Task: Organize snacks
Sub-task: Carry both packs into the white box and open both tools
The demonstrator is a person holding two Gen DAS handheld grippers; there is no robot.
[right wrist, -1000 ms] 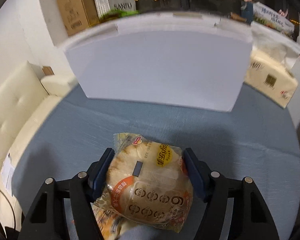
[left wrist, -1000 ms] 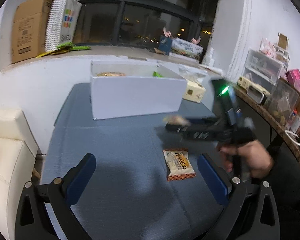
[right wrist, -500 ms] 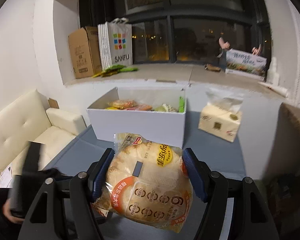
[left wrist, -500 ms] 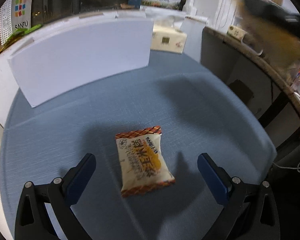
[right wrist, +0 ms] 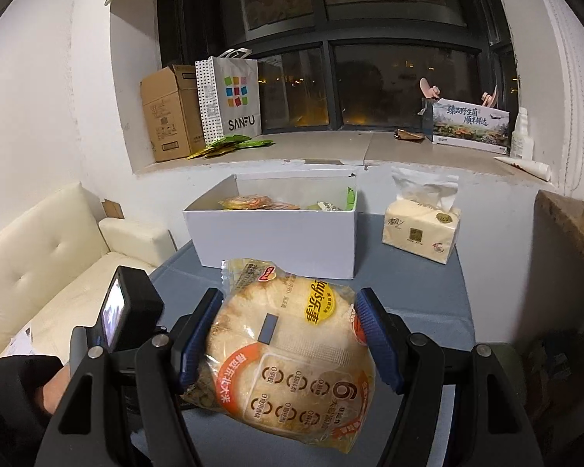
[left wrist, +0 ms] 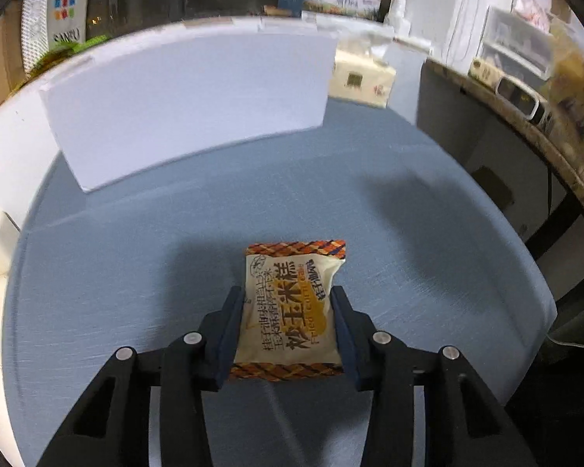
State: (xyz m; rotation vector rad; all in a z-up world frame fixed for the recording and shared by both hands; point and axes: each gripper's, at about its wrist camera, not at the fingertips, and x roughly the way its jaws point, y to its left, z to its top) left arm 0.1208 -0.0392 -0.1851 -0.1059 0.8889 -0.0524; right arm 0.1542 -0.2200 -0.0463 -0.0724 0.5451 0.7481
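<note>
My left gripper (left wrist: 288,303) is shut on a cream and orange fried corn cake packet (left wrist: 292,307) lying on the blue table (left wrist: 136,272). My right gripper (right wrist: 288,311) is shut on a round rice cracker pack (right wrist: 288,354) and holds it above the table, in front of the white box (right wrist: 276,237). The box holds several snack packets (right wrist: 261,203). The left gripper's body (right wrist: 116,319) shows at the lower left of the right wrist view. The white box (left wrist: 190,97) stands behind the corn cake packet.
A tissue pack (right wrist: 420,229) sits right of the box. A cream sofa (right wrist: 50,264) is to the left. On the window sill are a cardboard box (right wrist: 171,113), a SANFU bag (right wrist: 229,97) and a printed box (right wrist: 471,124). A wooden shelf (left wrist: 525,116) runs along the right.
My left gripper has moved down onto the corn cake packet and closed on it. My right gripper has risen with the rice cracker pack and now looks over the box.
</note>
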